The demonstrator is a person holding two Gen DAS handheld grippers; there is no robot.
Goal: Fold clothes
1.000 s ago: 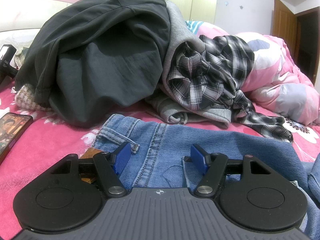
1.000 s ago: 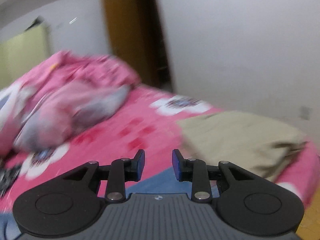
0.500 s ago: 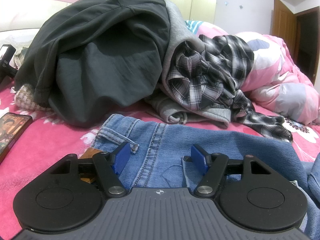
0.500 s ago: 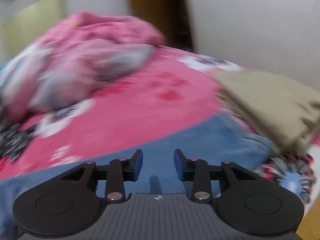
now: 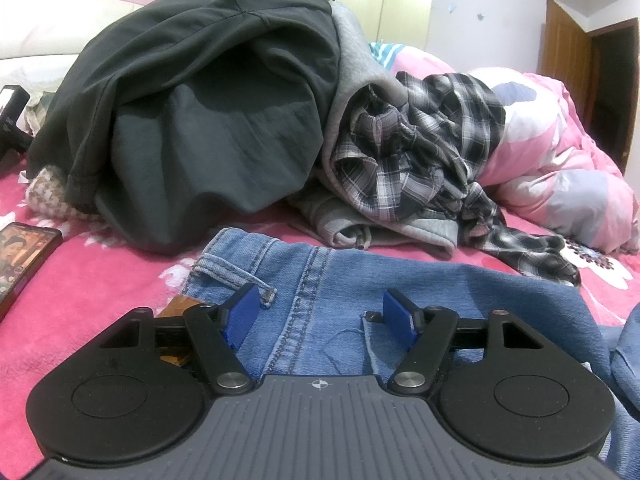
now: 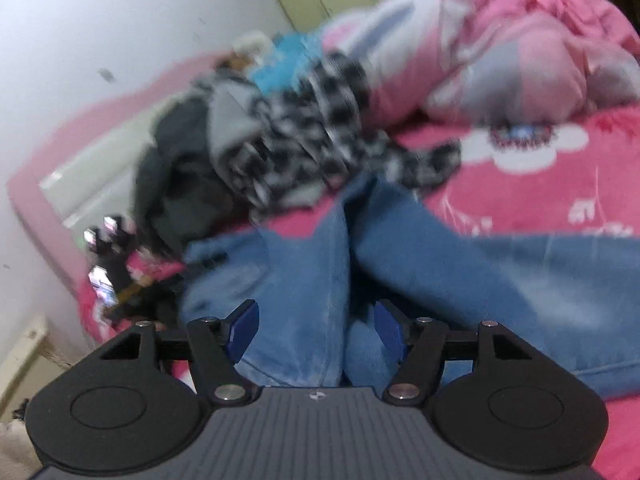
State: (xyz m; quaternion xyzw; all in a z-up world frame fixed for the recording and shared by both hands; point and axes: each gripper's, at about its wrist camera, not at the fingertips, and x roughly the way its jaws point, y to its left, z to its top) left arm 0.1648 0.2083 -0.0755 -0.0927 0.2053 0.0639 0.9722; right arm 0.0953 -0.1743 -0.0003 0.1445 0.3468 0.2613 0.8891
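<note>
The jeans point(image 5: 420, 292) lie spread on the pink bedspread point(image 5: 100, 300) in front of the heap of unfolded clothes point(image 5: 240, 120). The left gripper point(image 5: 320, 312) hovers released over the waistband; the right gripper point(image 6: 316, 324), jaws just opened, straddles a leg seam without pinching. Judged step: positioning for a fold; next, both must close on denim.

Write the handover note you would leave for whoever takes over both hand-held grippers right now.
Left hand-held gripper: open, nothing gripped, over the waistband of the jeans.
Right hand-held gripper: jaws have just been opening; open, over the jeans' legs, which lie between the jaws, ungripped.
Jeans lie spread on the pink bedspread. Behind them a heap: dark jacket, grey hoodie, plaid shirt.
Done: no finished fold visible.
Left: fold the jeans, then the heap.
</note>
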